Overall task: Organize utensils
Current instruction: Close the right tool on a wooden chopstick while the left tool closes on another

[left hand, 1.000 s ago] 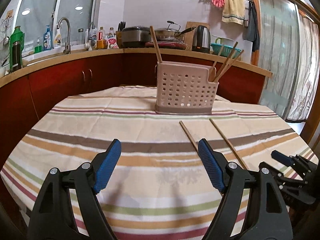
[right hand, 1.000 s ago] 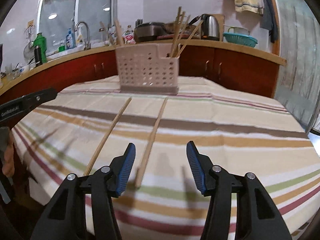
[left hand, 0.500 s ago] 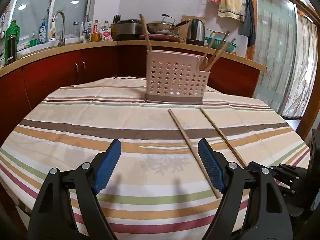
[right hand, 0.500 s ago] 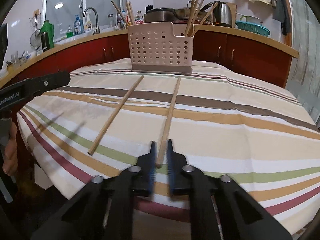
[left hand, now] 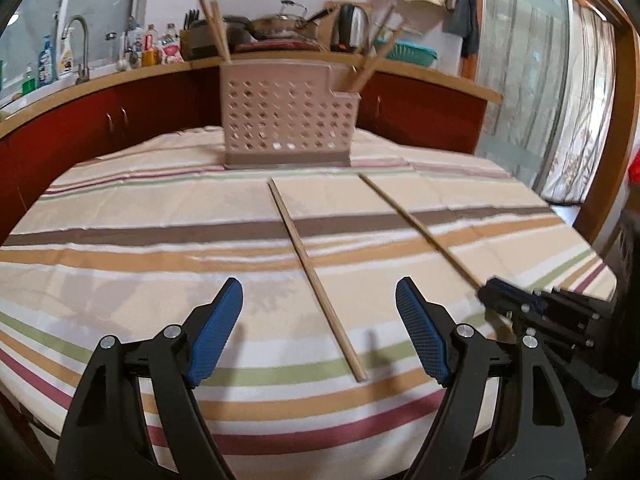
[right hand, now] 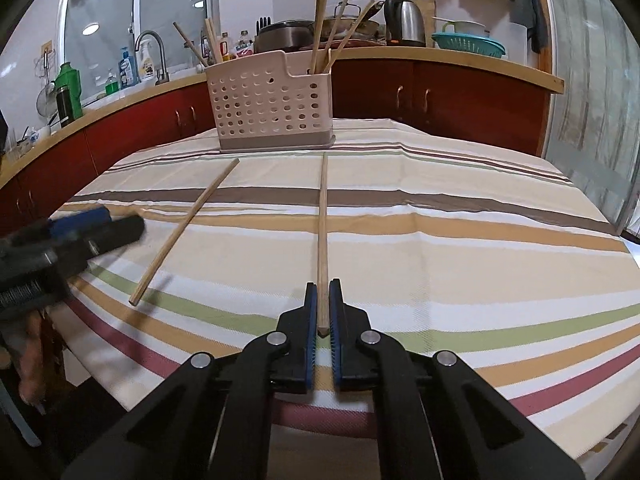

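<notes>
right gripper (right hand: 323, 312): closed nearly flat on near end of right chopstick (right hand: 322, 236), blue pads either side of the tip; stick runs straight ahead toward utensil caddy (right hand: 272, 106), far end just short of its base. whether lifted off the cloth or resting: cannot tell.

left gripper (left hand: 318, 332): wide open, holding nothing, hovering low above striped tablecloth (left hand: 120, 216); left chopstick (left hand: 316, 280) lying loose between the open pads, near end toward the table's front edge.

handling, judged: thin wooden sticks, light, stiff, smooth-sided and round enough to roll or pivot in the pads. end grip, as taken on the right, likely to let the far end droop or swing; hold closer to the middle likely steadier, end hold better for dropping upright into a compartment. low risk of breakage; real risk of slipping out or knocking the sticks already standing.

count:
- loose chopsticks on cloth: two, one per gripper, well apart, diverging toward the near edge.
- caddy: one, perforated, pale, far side of table, upright.
- chopsticks standing in caddy: about four in the right compartment, about three at the left end; exact number uncertain, overlapping.
- grippers: two.

task state, judged: two sticks left to stow.
</notes>
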Tool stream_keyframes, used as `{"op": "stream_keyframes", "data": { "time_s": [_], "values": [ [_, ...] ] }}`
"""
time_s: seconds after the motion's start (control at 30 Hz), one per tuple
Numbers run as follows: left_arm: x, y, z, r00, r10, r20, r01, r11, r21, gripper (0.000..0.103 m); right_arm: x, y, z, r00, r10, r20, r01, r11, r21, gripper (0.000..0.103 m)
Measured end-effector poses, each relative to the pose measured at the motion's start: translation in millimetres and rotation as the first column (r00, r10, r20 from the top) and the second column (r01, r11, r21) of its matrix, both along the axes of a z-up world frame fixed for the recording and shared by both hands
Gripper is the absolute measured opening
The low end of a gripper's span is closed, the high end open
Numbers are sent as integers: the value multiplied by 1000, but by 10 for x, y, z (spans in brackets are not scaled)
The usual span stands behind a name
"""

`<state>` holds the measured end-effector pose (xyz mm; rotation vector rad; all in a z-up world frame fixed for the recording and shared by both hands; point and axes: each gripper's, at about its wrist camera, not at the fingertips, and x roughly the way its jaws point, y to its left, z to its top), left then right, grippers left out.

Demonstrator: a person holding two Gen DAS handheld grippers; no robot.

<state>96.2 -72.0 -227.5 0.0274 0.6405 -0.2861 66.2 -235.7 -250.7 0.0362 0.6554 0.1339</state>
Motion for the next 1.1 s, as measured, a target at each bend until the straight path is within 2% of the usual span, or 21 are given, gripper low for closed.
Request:
{"op": "stream_keyframes", "data": {
  "time_s": [0.17,0.27,0.4,0.47,0.6,0.73,0.83,0.93,0.97,1.1],
  "values": [
    [71,-45,-230,996,16,-90,-12,999,49,66,23,-18,0,1000,0,0,0,1000,11,7],
    [56,3,-249,997,30,-75,-24,996,84,63,24,-19,-1,1000,0,0,0,1000,10,7],
    [51,195,-245,995,72,-71,-65,994,87,63,28,-13,-1,1000,2,1,-2,1000,6,7],
    [55,324,-241,993,103,-65,-96,991,98,63,29,-4,-1,1000,2,1,-2,1000,2,7],
    [118,721,-214,977,201,-74,-195,978,75,61,38,9,-2,1000,4,5,-4,1000,-1,7],
    [102,793,-187,983,165,-83,-164,986,12,61,30,2,-13,1000,-2,15,2,1000,13,7],
    [77,684,-206,991,113,-65,-111,993,29,61,28,-20,-22,1000,-8,18,8,1000,25,11],
    [63,565,-215,997,61,-50,-58,997,56,47,28,-36,-22,1000,-5,16,5,999,34,12],
    [65,553,-213,998,49,-47,-46,997,60,39,25,-34,-21,1000,-4,17,4,999,34,12],
    [81,558,-216,998,43,-42,-41,998,54,21,11,-31,-20,1000,-2,15,1,999,42,9]
  ]
}}
